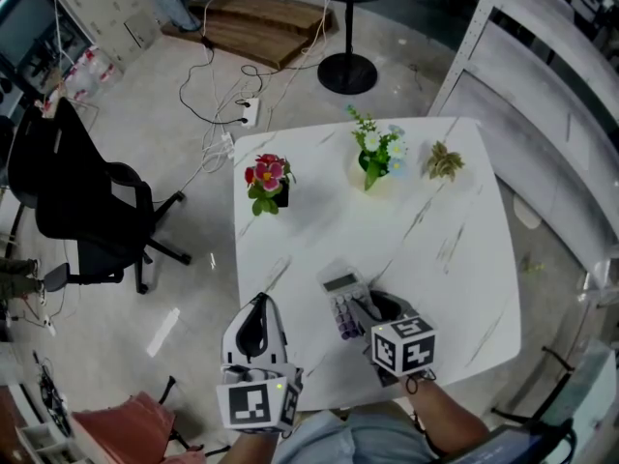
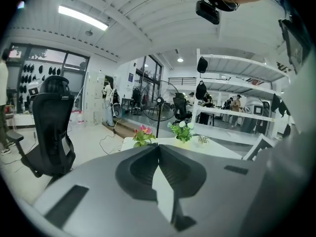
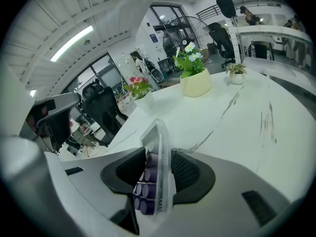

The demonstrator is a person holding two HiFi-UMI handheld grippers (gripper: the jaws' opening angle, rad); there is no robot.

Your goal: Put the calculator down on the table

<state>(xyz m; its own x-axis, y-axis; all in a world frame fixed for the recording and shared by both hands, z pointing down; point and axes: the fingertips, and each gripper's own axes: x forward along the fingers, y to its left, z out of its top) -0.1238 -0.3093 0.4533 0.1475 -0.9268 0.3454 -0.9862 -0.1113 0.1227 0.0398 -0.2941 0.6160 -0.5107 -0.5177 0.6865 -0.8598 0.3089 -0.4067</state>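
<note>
The calculator [image 1: 342,302], clear-cased with purple keys, rests at the near part of the white marble table [image 1: 445,259]. In the right gripper view the calculator [image 3: 157,137] stands on its edge between the jaws, keys facing left. My right gripper [image 1: 362,309] reaches over its near end; the right gripper [image 3: 159,168] has its jaws spread wide, and the pads do not seem to press on the case. My left gripper [image 1: 258,307] hovers off the table's near left corner. In its own view the left gripper [image 2: 158,146] has its tips together with nothing between them.
A pot of red flowers [image 1: 267,184], a yellow pot of white flowers [image 1: 377,158] and a small plant [image 1: 443,162] stand along the table's far side. A black office chair [image 1: 87,211] is on the floor to the left. White shelving [image 1: 542,114] runs along the right.
</note>
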